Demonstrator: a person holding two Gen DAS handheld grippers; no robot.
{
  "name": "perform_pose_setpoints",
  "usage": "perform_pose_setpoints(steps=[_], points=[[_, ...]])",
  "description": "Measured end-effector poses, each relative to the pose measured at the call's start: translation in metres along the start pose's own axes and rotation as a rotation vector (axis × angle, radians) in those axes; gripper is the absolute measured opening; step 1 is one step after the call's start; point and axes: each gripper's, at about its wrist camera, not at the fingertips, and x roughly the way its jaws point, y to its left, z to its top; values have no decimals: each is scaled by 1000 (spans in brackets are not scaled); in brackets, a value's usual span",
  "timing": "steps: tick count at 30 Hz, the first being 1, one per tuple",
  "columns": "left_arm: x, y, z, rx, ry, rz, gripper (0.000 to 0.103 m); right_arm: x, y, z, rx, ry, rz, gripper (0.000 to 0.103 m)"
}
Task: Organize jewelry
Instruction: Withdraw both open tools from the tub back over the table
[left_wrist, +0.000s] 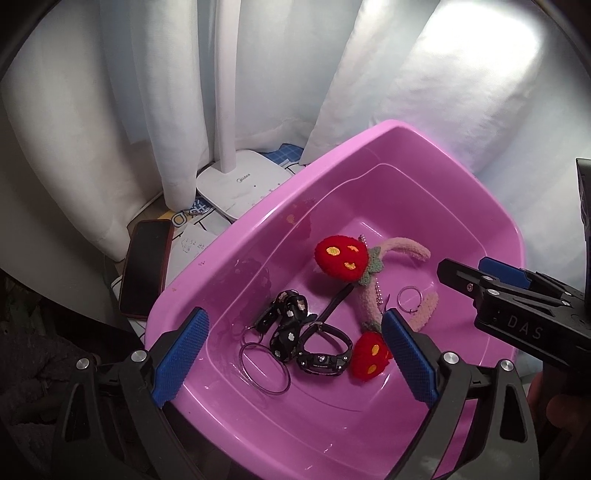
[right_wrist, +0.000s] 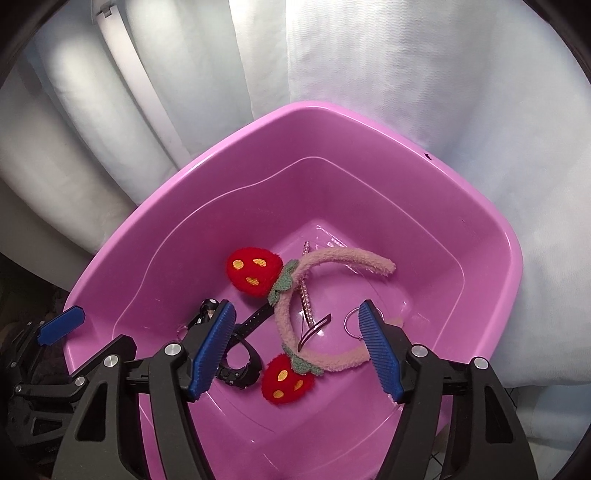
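Both grippers are hanging over the pink tub (left_wrist: 369, 155), left gripper (left_wrist: 295, 354) wide open and right gripper (right_wrist: 295, 347) open, fingers gripping nothing. Watch (left_wrist: 323, 356), rings and strawberry headband (right_wrist: 314, 295) are lying inside. The right gripper is showing "DAS"; beyond, the lamp base (left_wrist: 240, 184) is probably reading "Midea".
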Motion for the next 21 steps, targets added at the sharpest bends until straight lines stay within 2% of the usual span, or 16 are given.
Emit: perform_pose_setpoints(steps=[7, 13, 21], points=[[-8, 1, -1, 28, -25, -5, 93, -4, 0, -3, 16, -10, 1, 67], [-22, 1, -5, 83, -63, -46, 93, -23, 1, -15, 43, -54, 19, 68], [-54, -4, -14, 186, -180, -106, 93, -66, -19, -69, 130, -178, 27, 71]])
